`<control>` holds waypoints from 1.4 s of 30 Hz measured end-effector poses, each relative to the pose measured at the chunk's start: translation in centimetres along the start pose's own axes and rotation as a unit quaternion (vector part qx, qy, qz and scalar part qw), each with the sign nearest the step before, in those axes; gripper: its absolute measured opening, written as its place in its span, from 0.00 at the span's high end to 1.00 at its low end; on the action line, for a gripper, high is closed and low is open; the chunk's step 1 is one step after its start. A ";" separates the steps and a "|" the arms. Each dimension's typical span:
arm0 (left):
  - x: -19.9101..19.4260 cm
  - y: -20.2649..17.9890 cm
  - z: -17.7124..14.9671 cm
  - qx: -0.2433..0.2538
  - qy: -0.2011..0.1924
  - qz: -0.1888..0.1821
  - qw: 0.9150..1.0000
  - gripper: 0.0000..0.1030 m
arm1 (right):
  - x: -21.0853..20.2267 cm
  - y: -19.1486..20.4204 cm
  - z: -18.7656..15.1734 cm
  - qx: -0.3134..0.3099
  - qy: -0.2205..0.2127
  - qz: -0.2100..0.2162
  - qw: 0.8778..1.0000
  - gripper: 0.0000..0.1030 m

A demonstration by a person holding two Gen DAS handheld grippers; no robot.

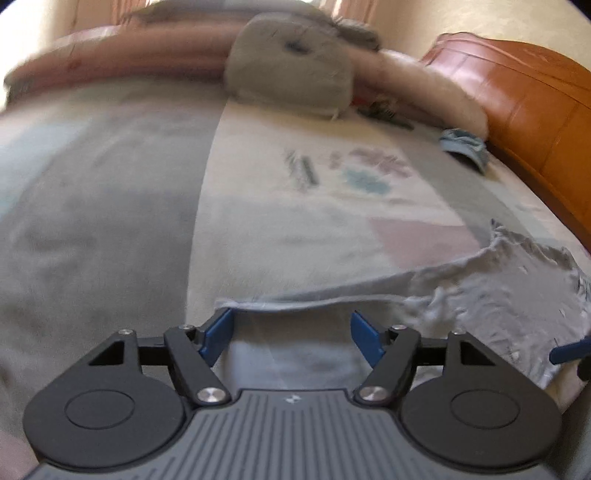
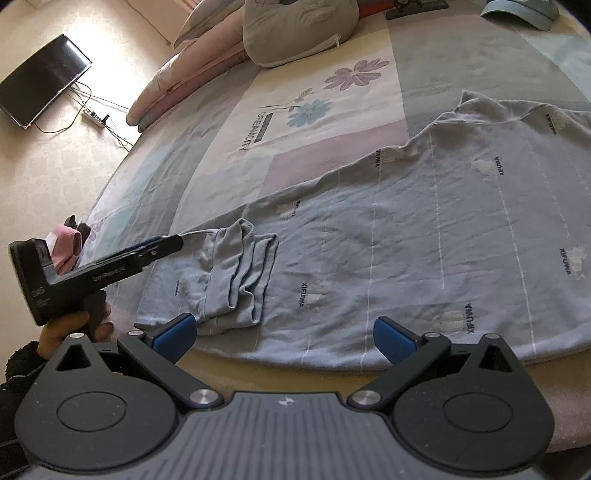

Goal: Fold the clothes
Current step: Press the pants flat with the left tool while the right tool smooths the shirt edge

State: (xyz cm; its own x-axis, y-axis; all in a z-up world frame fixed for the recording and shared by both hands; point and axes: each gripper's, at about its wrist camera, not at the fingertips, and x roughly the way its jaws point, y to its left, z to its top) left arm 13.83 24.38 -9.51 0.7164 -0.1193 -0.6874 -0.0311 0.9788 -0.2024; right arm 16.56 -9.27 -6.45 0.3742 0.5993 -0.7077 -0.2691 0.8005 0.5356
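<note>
1. On the patchwork-printed bedspread (image 2: 332, 110), a pale blue-grey cotton top with thin white stripes and small printed lettering (image 2: 424, 229) lies spread flat along the near edge of the bed; its ribbed-cuffed sleeve (image 2: 236, 273) is folded inward across the body, so one sleeve fold looks done.
2. The left gripper (image 1: 293, 334) has its blue pads spread, with the garment's hem edge lying between them but not pinched; in the right wrist view it reaches level with the sleeve's cuff end.
3. The right gripper (image 2: 284, 338) hovers over the near hem, fingers wide apart and holding nothing.
4. The step in hand seems a release after the sleeve tuck; next, I judge, both grippers must pinch the hem or side at two points and carry it over evenly, since the soft, thin knit will sag and wrinkle.
5. A plump grey cushion (image 2: 299, 29) and a light blue cap (image 2: 524, 13) sit well apart.
</note>
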 end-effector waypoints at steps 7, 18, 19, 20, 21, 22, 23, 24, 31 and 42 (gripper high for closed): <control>-3.8 -2.9 -0.9 0.054 -0.012 -0.023 0.998 0.28 | -0.2 0.0 0.0 -0.018 -0.016 -0.008 1.000 0.00; -4.7 -6.5 -4.7 0.123 0.035 0.000 0.992 0.25 | 1.5 -0.8 -1.2 -0.142 -0.059 -0.105 0.983 0.00; -5.1 -6.6 -4.5 0.124 0.029 0.000 0.992 0.25 | 1.5 -0.7 -1.3 -0.149 -0.059 -0.108 0.981 0.00; -5.5 -6.8 -4.3 0.126 0.024 0.001 0.992 0.25 | 1.4 -0.6 -1.2 -0.144 -0.058 -0.104 0.982 0.00; -5.8 -7.0 -4.1 0.127 0.019 0.002 0.992 0.24 | 1.1 -0.4 -0.9 -0.136 -0.057 -0.098 0.984 0.00; -6.0 -7.1 -3.8 0.126 0.017 0.010 0.992 0.24 | 0.7 -0.3 -0.7 -0.123 -0.060 -0.077 0.988 0.00; -6.2 -7.1 -3.5 0.123 0.016 0.022 0.992 0.24 | 0.2 -0.2 -0.4 -0.108 -0.065 -0.051 0.991 0.00; -6.3 -7.1 -3.2 0.120 0.015 0.034 0.992 0.24 | -0.2 0.1 -0.1 -0.096 -0.068 -0.015 0.993 0.00; -7.2 -5.5 -2.8 0.077 0.000 0.046 0.996 0.23 | 2.0 -0.2 1.5 0.047 0.007 0.255 0.966 0.00; -8.2 -3.3 -3.2 0.054 -0.013 0.045 0.997 0.23 | 6.5 -0.7 1.8 0.134 0.049 0.225 0.964 0.00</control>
State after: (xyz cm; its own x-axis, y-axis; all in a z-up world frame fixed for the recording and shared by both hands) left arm 5.85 21.58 -5.44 0.7315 -0.0278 -0.6813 -0.0221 0.9977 -0.0644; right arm 20.76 -5.97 -10.56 0.1831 0.8940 -0.4090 -0.1410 0.4356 0.8890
